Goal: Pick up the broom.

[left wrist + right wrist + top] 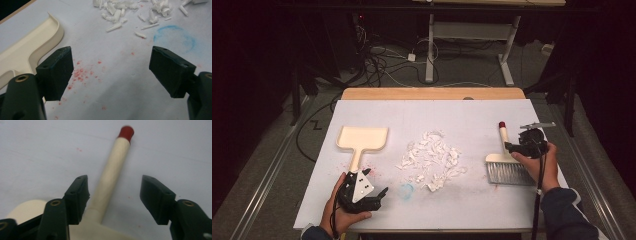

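Two tools at work over a white-covered surface (472,120) with a wooden edge showing along its far side. Room beyond is dark; grey floor carries a tangle of cables (382,60) and the white legs of another desk (472,35). No brand, label or legible writing anywhere.

Left tool (377,196) sits at the near left of the surface, held in the left hand (339,207), jaws spread wide with nothing between them. In the left gripper view it is over bare surface speckled with red crumbs (80,73); a faint blue ring mark (175,37) lies ahead to the right.

Cream dustpan (362,140) lies flat just beyond the left tool, handle pointing toward the person. Pile of white scraps (432,160) sits mid-surface, between dustpan and brush.

Right tool (514,147), in the right hand (539,165), is over the brush (507,167) at the right side. In the right gripper view, jaws are wide open either side of the cream handle with the red tip (125,131); the left jaw is just beside the handle, contact cannot be told. Grey bristles point toward the person.
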Tool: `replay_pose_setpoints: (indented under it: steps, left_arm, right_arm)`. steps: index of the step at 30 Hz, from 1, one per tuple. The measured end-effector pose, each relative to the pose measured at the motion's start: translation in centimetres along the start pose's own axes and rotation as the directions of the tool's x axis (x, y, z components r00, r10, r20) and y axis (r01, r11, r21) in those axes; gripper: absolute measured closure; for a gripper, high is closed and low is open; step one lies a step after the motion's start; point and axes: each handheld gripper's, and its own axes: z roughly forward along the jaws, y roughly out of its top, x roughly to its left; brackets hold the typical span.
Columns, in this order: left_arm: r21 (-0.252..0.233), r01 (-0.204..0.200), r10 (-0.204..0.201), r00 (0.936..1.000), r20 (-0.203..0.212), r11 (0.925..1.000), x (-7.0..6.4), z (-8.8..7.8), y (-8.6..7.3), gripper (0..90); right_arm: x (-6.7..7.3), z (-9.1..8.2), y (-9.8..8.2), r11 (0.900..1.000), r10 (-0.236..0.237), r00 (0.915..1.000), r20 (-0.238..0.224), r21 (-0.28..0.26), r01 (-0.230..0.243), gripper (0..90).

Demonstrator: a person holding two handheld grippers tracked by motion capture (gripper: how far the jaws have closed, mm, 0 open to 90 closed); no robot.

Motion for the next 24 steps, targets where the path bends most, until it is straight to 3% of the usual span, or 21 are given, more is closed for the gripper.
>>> replay_pose_setpoints:
  steps: [1, 2, 3, 4, 5, 6, 8, 13, 24]
  left_arm:
    - [0.000, 0.000, 0.000, 1.0000, 0.000, 1.0000, 0.0, 0.0, 0.0, 18.8]
    - [-0.002, 0.005, -0.005, 1.0000, 0.001, 1.0000, 0.0, 0.0, 0.0, 18.8]
    - [0.000, 0.006, -0.006, 1.0000, 0.001, 1.0000, 0.0, 0.0, -0.1, 18.8]
    - [0.000, 0.006, -0.006, 1.0000, 0.001, 1.0000, 0.0, 0.0, -0.1, 18.8]
    - [-0.001, 0.008, -0.008, 1.0000, 0.001, 1.0000, 0.0, -0.1, -0.1, 18.8]
    - [0.000, 0.008, -0.008, 1.0000, 0.001, 1.0000, 0.0, -0.2, -0.2, 18.8]
    - [0.005, 0.004, -0.004, 1.0000, 0.002, 1.0000, -0.1, -0.2, -0.2, 18.8]
    - [0.004, 0.004, -0.004, 1.0000, 0.000, 1.0000, -0.2, -0.3, -0.2, 18.9]
    - [0.014, -0.008, 0.008, 0.9999, 0.010, 0.9999, -0.2, -0.1, -0.1, 19.2]
  right_arm:
    - [0.0, 0.0, 0.0, 1.000, 0.000, 1.0000, 0.000, 0.000, 0.000, 42.3]
    - [-0.2, 0.9, 0.1, 0.999, 0.015, 0.9999, 0.000, 0.028, -0.015, 42.5]
    - [-0.3, 2.2, 0.2, 0.997, 0.043, 0.9986, -0.030, 0.069, -0.041, 49.0]
    - [-0.1, 2.7, 0.2, 0.995, 0.036, 0.9986, -0.038, 0.091, -0.033, 49.5]
    - [-0.1, 2.7, 0.2, 0.995, 0.036, 0.9986, -0.038, 0.091, -0.033, 49.5]
    - [0.4, 2.8, 0.4, 0.996, -0.006, 0.9998, -0.019, 0.094, 0.007, 59.2]
    - [0.6, 2.7, 0.4, 0.995, -0.017, 0.9995, -0.027, 0.096, 0.019, 59.7]
    - [0.5, 2.8, 0.3, 0.997, -0.008, 0.9990, -0.044, 0.082, 0.011, 68.3]
    - [0.2, 2.6, 0.1, 0.998, -0.033, 0.9969, -0.071, 0.055, 0.037, 71.7]
